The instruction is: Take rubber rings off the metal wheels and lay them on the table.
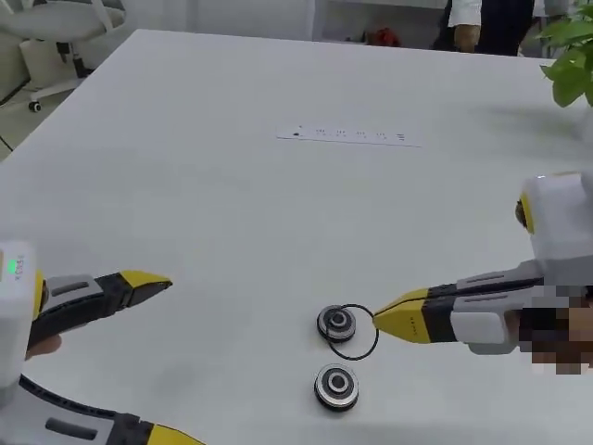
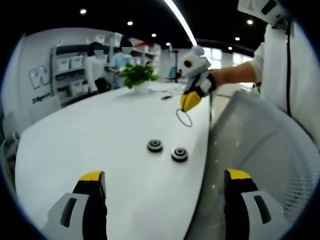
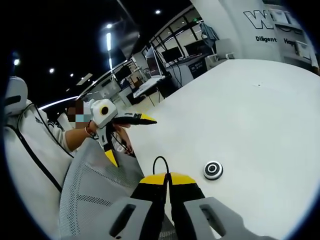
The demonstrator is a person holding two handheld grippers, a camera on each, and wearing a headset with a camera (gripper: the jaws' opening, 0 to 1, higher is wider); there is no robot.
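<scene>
Right gripper (image 1: 378, 319) pinched rubber ring (image 1: 352, 359) aloft near far wheel (image 1: 336, 323); judged best laid flat beside it before release. Left gripper (image 1: 171, 357) gaped wide.

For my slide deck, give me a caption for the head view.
Right hand-held gripper holds a black rubber ring near two metal wheels on a white table; left hand-held gripper open.
</scene>
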